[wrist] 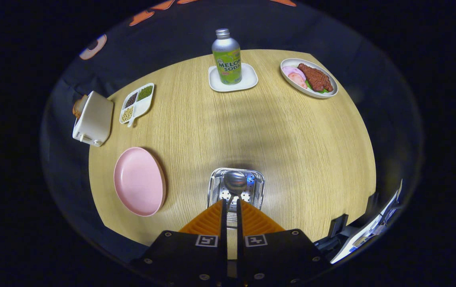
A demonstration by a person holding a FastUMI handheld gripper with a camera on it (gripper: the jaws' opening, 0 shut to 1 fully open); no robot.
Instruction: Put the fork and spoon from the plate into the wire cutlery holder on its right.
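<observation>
The spoon (234, 183) is hanging bowl-first over the wire cutlery holder (216, 187), its handle pinched between the nearly closed fingers of the gripper (231, 207), apparently so it drops straight in. The pink plate (138, 181) is lying bare just left of the holder; whether the fork is already inside, I cannot tell. Beyond them, a soda bottle (227, 56) is standing on a small tray (252, 79).

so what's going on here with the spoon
A hand-held gripper is shut on a spoon, holding it over the metal cutlery holder on the wooden table. The pink plate to the holder's left has nothing on it, so the cutlery is already off it.
</observation>
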